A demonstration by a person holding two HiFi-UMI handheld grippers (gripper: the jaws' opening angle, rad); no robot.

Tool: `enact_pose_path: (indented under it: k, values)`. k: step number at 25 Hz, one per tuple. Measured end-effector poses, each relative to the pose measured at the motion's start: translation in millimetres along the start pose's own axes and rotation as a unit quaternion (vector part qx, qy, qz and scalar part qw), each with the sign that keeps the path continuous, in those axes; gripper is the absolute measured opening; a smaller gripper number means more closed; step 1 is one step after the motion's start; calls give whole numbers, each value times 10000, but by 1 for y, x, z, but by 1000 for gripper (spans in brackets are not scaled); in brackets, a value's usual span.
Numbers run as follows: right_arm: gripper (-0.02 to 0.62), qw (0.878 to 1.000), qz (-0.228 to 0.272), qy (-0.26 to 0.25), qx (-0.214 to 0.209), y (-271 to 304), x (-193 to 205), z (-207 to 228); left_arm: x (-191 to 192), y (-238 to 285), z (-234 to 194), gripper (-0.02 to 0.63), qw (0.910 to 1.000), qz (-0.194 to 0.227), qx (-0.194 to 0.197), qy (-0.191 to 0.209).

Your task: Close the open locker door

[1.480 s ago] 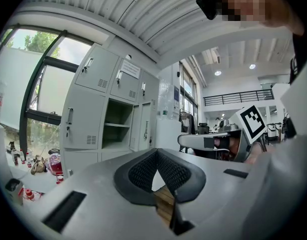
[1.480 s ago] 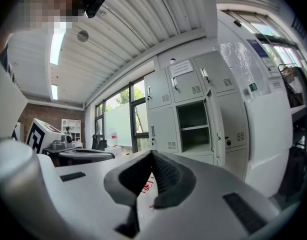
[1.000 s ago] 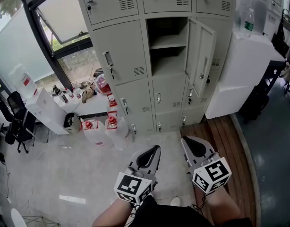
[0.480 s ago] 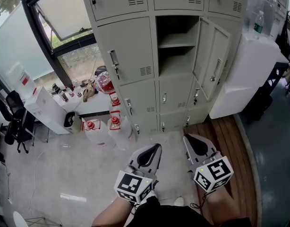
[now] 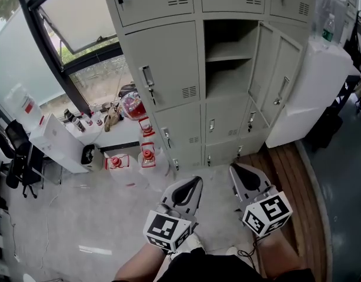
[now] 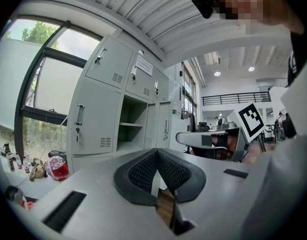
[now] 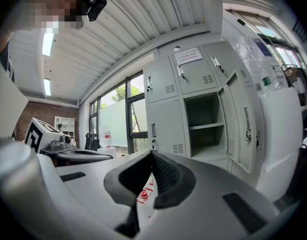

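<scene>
The open locker door [image 5: 281,78] is pictured at 1 o'clock, well apart from the left hand-held gripper [image 5: 191,188] and right hand-held gripper [image 5: 238,174], both empty with jaws together. The door stands upright, long axis vertical, free edge swung out toward 6 o'clock. A steady push near that edge is advised.
</scene>
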State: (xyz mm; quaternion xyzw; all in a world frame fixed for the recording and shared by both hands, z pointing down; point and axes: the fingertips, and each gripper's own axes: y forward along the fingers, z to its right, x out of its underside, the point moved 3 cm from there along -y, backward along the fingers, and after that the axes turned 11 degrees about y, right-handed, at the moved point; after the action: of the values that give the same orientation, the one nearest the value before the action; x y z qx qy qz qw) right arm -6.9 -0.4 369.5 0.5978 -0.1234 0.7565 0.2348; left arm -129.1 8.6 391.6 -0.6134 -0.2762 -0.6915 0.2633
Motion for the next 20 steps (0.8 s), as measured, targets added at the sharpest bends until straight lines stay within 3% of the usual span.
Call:
enact_pose_path:
  k: [9,20]
  values:
    - [52,9998,44,-8,187,38,1,-12,5,3,-43,17,9997,40,229,7]
    - [52,9995,56,44,321,50,-7,11,3,31,-47,17,9993,40,366,-21]
